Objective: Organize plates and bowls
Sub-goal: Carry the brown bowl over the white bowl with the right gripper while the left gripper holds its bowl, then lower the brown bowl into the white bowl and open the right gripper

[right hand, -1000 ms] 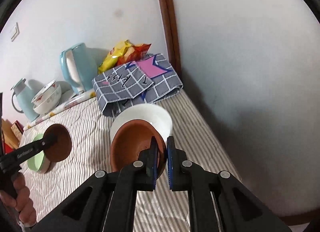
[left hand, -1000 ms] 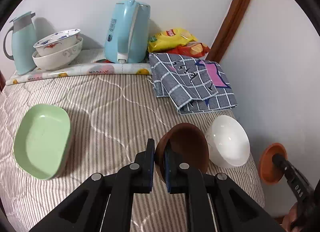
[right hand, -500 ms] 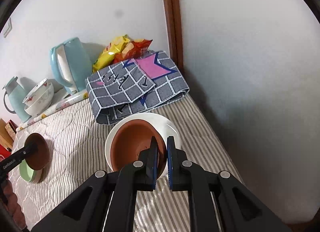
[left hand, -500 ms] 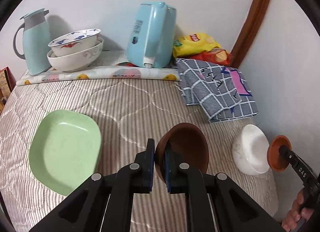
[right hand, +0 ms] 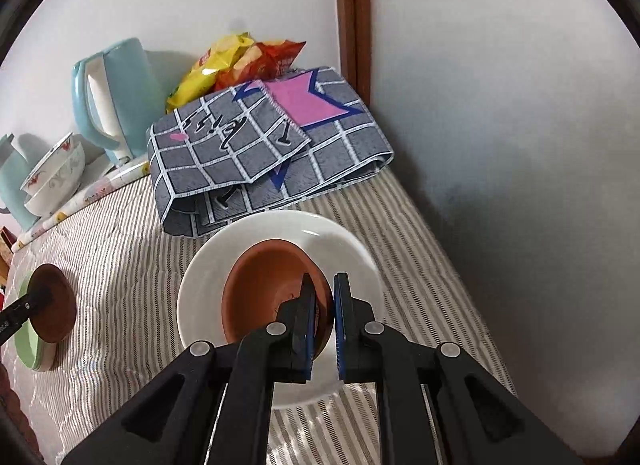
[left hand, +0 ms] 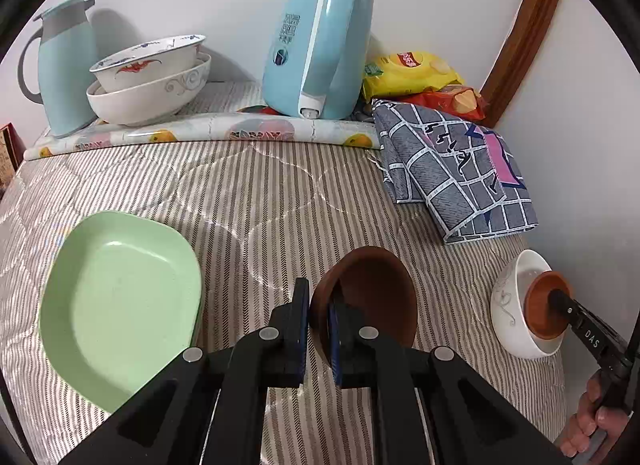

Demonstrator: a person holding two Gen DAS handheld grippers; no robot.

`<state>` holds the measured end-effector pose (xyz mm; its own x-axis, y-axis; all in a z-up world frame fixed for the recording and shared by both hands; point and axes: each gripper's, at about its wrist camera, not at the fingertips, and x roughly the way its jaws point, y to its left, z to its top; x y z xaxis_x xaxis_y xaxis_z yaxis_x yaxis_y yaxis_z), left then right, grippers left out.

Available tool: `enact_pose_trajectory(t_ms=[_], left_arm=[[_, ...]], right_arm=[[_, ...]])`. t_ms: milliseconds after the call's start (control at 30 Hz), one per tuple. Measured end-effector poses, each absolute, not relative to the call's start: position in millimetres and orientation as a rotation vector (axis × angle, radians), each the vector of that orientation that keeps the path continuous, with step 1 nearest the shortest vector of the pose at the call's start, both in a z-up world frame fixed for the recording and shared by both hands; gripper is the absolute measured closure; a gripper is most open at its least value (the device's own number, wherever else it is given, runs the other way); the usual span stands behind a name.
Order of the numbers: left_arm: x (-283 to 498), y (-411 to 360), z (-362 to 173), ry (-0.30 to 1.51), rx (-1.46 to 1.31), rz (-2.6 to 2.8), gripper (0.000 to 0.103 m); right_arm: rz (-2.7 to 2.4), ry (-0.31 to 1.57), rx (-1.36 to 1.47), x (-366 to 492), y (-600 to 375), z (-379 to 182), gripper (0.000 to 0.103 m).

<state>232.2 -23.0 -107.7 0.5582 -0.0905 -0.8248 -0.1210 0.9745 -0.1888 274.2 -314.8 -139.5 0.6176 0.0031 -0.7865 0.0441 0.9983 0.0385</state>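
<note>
My left gripper (left hand: 319, 309) is shut on the rim of a dark brown bowl (left hand: 372, 297), held just right of a pale green plate (left hand: 116, 297) on the striped quilt. My right gripper (right hand: 323, 305) is shut on the rim of an orange-brown bowl (right hand: 268, 289), which sits low inside a white bowl (right hand: 280, 237) near the wall. From the left wrist view the white bowl (left hand: 508, 305) shows at far right with the orange-brown bowl (left hand: 540, 309) in it. The right wrist view shows the dark brown bowl (right hand: 56, 305) over the green plate (right hand: 28, 341).
Two stacked patterned bowls (left hand: 148, 81), a light blue jug (left hand: 68, 69) and a light blue kettle (left hand: 320, 49) stand along the back wall. A folded grey checked cloth (left hand: 452, 177) and snack bags (left hand: 416, 73) lie at back right. The wall (right hand: 520, 145) runs close on the right.
Both grippers moved forward and down. The orange-brown bowl sank into the white bowl. The dark brown bowl came closer to the green plate.
</note>
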Motion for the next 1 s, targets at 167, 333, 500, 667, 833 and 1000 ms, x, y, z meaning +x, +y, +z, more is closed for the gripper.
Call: enact_pose_trajectory(t_ms=[167,333,500,667,833,1000], left_arm=[[238,-24,-113,0.991,-0.230,0.019,0.094],[240,-22,-116,1.000,-0.238,0.030,0.094],[241,-23,-119,1.010,-0.239,0.035,0.094],[243,-25,-122,1.019,-0.235,0.032,0.094],[245,-28,-121,1.023,-0.227,0.026,0.094],[245,-29,-117,1.017,-0.222,0.021,0.094]], right_arm=[[-0.005,0.933,0.044,281,-307,-152,0.094],[0.014,0.964,0.052,285,-303,-162,0.094],[0.023,0.985,0.064,289,-303,-168,0.095],[-0.002,1.016,-0.001,295,-300,-173,0.094],[-0.014,1.015,-0.022,294,-298,-173,0.092],[-0.023,0.995,-0.015,289,-302,-167,0.084]])
